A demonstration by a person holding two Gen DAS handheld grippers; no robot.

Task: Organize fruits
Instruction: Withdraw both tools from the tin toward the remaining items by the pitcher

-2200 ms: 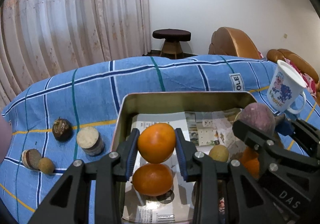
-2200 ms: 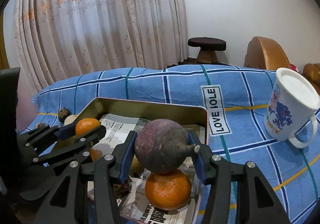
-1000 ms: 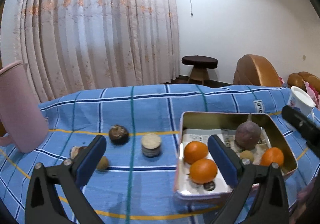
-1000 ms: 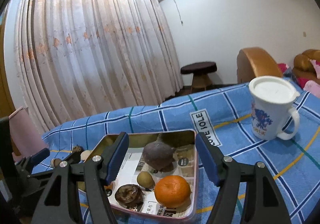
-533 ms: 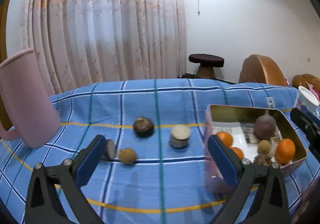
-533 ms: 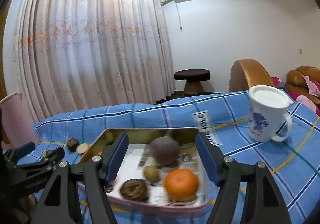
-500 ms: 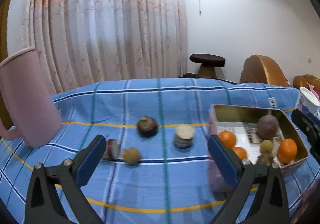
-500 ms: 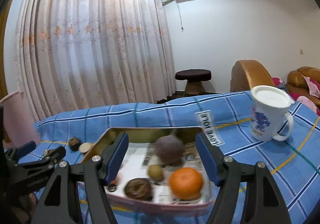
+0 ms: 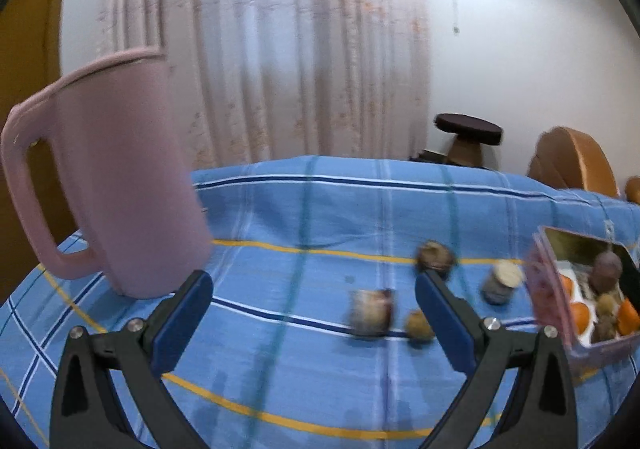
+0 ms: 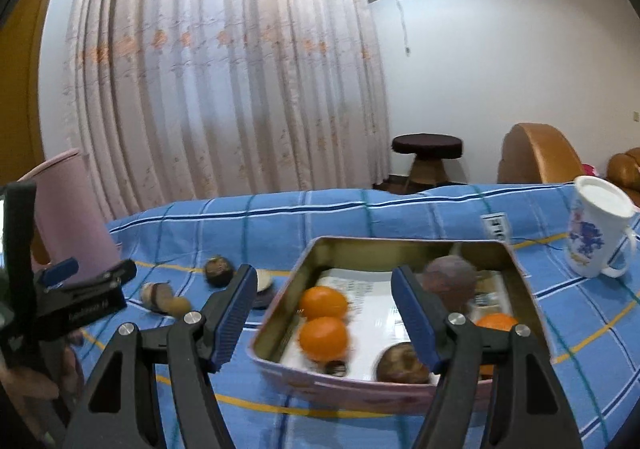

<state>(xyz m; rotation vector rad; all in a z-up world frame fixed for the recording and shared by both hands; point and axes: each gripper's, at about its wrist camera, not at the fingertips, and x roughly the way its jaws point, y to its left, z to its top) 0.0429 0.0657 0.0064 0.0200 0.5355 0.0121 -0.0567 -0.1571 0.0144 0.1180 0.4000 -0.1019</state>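
Observation:
A metal tin tray (image 10: 404, 243) lined with newspaper sits on the blue checked cloth and holds two oranges (image 10: 323, 301), a third orange (image 10: 495, 322), a purple round fruit (image 10: 450, 275) and a brown fruit (image 10: 401, 363). It also shows at the right edge of the left wrist view (image 9: 548, 289). Loose on the cloth lie a dark round fruit (image 9: 435, 259), a small jar-like piece (image 9: 502, 281), a cut brown piece (image 9: 372, 313) and a small kiwi-like fruit (image 9: 418, 325). My left gripper (image 9: 314, 323) is open and empty above the cloth. My right gripper (image 10: 324, 319) is open and empty over the tray's left side.
A tall pink pitcher (image 9: 116, 177) stands at the left on the cloth. A white printed mug (image 10: 598, 231) stands to the right of the tray. Curtains, a dark stool (image 10: 427, 157) and brown armchairs are behind the table.
Both grippers let go of their fruit into the tray, opened and drew back. The left view has swung left toward the loose fruits and pitcher; the right view has shifted left over the tray.

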